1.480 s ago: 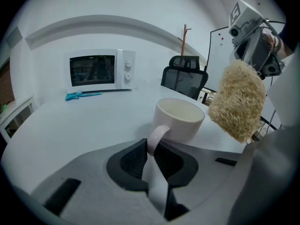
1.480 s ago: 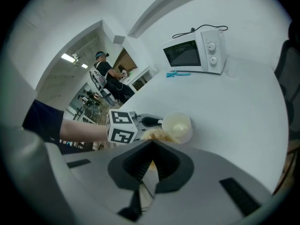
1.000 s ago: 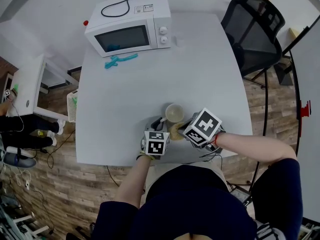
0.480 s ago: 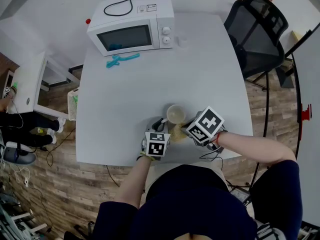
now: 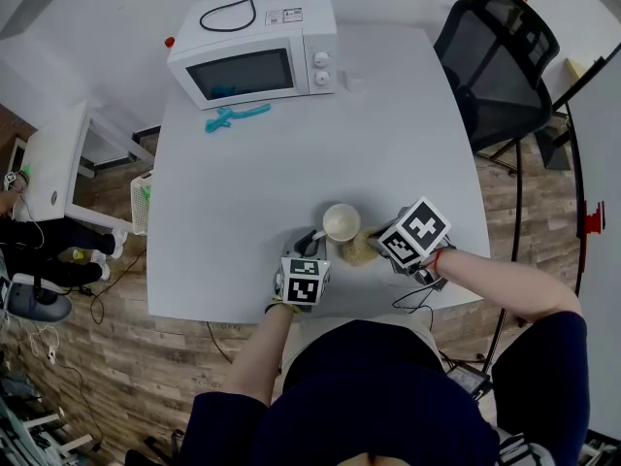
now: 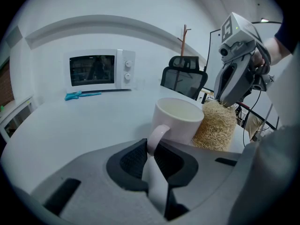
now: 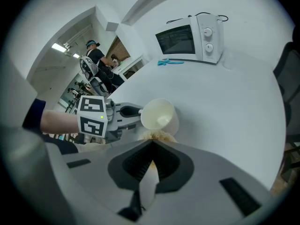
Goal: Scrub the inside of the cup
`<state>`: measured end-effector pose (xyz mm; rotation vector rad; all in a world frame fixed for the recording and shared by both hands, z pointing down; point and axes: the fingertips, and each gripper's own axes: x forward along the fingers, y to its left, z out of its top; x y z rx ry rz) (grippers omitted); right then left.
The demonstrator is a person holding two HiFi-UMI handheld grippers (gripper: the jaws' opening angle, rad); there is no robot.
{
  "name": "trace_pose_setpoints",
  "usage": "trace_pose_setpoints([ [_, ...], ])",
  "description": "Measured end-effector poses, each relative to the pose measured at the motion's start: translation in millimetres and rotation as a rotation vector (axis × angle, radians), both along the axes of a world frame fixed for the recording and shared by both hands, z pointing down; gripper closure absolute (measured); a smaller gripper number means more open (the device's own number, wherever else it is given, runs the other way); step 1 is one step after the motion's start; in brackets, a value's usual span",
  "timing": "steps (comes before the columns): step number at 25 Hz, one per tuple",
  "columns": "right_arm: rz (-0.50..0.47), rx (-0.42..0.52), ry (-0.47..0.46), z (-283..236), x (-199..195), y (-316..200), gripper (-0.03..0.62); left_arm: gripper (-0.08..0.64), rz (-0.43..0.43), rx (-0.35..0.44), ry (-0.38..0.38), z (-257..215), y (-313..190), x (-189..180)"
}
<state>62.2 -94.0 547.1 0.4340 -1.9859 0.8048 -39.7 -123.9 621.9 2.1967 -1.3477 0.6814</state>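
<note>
A white cup (image 5: 341,222) stands upright near the front edge of the white table (image 5: 408,134). My left gripper (image 5: 310,242) is shut on the cup's handle (image 6: 153,136), with the cup body (image 6: 178,121) just beyond the jaws. My right gripper (image 5: 376,249) is shut on a tan fibrous scrubber (image 5: 360,250), which hangs just right of the cup and outside it. The left gripper view shows the scrubber (image 6: 215,124) beside the cup wall under the right gripper (image 6: 229,100). From the right gripper (image 7: 151,150) I see the scrubber (image 7: 157,136) and the empty cup mouth (image 7: 158,115).
A white microwave (image 5: 254,56) stands at the table's far left corner, with a teal tool (image 5: 233,116) in front of it and a small white object (image 5: 351,83) beside it. A black office chair (image 5: 495,56) is at the far right. A person stands in the room behind (image 7: 96,62).
My right gripper has drawn the scrubber a little to the right, away from the cup. The cup and left gripper have stayed put.
</note>
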Motion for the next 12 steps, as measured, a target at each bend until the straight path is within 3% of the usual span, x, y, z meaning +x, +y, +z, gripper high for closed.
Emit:
trace_pose_setpoints([
  [12, 0.006, 0.037, 0.055, 1, 15, -30, 0.568, 0.514, 0.003, 0.003, -0.003, 0, 0, 0],
])
